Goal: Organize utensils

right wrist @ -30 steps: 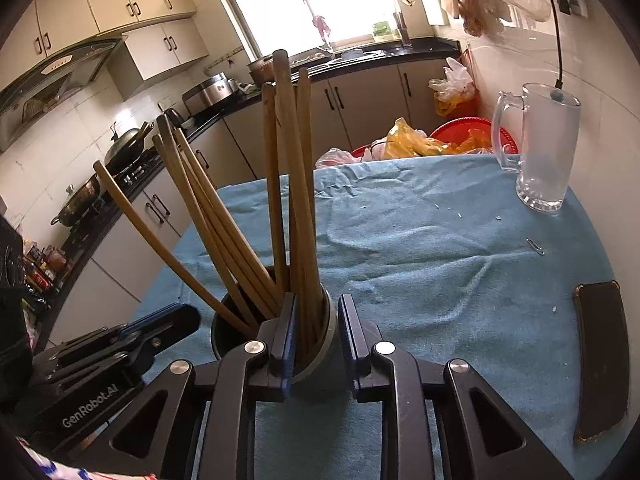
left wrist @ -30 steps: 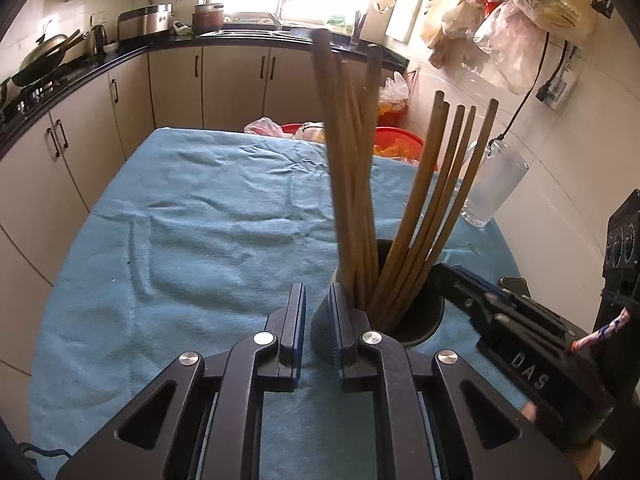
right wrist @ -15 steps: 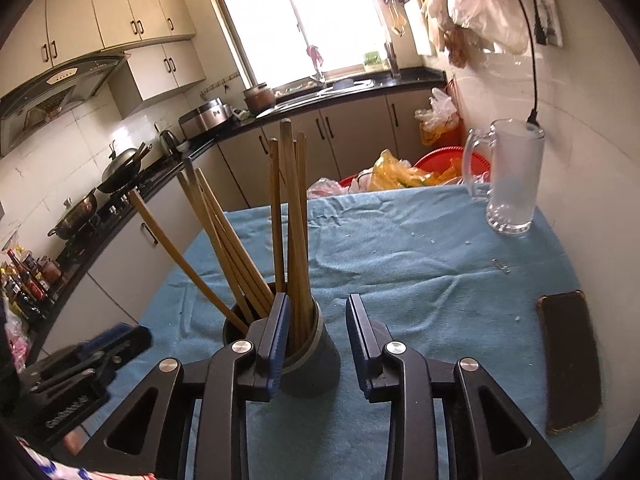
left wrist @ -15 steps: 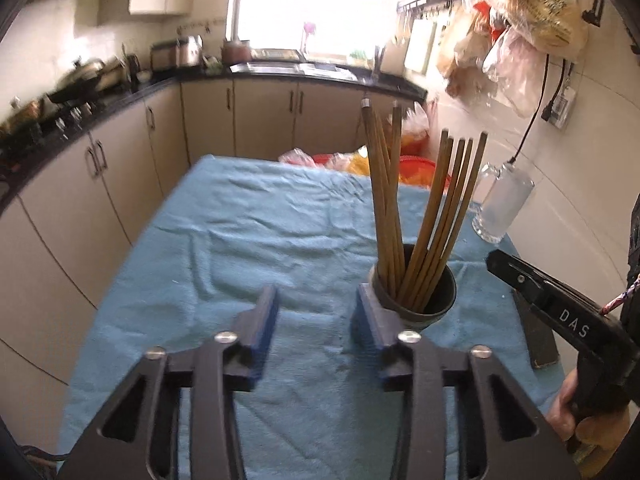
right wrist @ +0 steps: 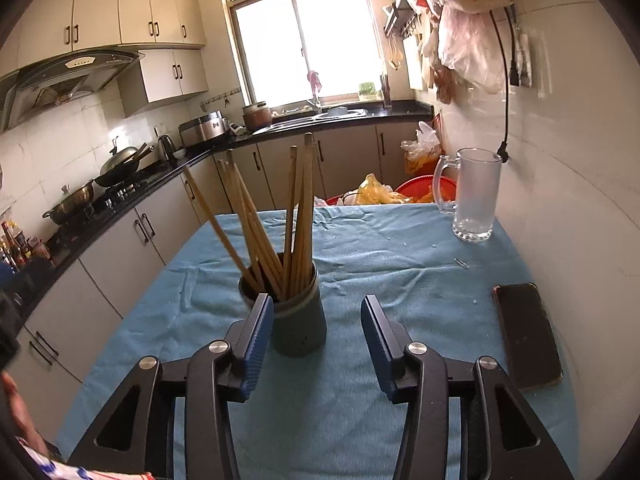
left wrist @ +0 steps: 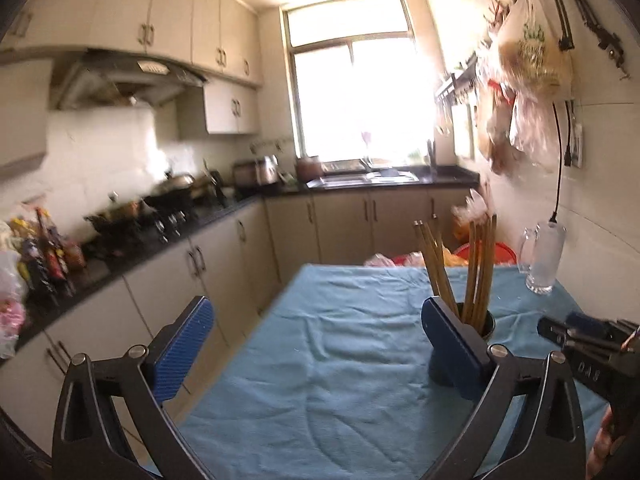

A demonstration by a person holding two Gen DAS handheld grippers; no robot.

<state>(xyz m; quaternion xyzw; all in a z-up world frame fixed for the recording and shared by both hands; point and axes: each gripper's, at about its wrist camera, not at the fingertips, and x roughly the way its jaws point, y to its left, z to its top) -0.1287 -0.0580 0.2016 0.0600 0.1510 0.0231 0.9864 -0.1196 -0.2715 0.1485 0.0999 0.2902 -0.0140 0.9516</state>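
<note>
**Entry: chopstick holder, loaded, both grippers letting go**

Item: grey cylindrical holder (right wrist: 299, 312), upright on the blue tablecloth (right wrist: 360, 256), near the middle of the table. Contents: wooden chopsticks (right wrist: 272, 224), all tips down in the cup, fanned in two bunches; one bunch leaned toward 11 o'clock, the other stood close to 12.

Right gripper (right wrist: 316, 340): jaws were opening, with the holder between them, nearer the left pad and possibly brushing it; clear space showed at the right pad. No grip.

Left gripper (left wrist: 316, 344): jaws were opening and stood very wide, nothing between them. In its view the holder sat at 3 o'clock, partly behind its right finger.

Other items: glass mug (right wrist: 474, 196) at 1 o'clock of the holder, by the wall; dark phone (right wrist: 526, 336) at 3 o'clock, flat on the cloth. Both well apart from the holder.

Handling note (judgement): the chopsticks appeared stowed, so the step in hand was a clean release. Best done by backing each gripper straight away from the cup, keeping the right gripper's left pad off the wall so the holder would not tip, and staying below the leaning sticks' tops.
</note>
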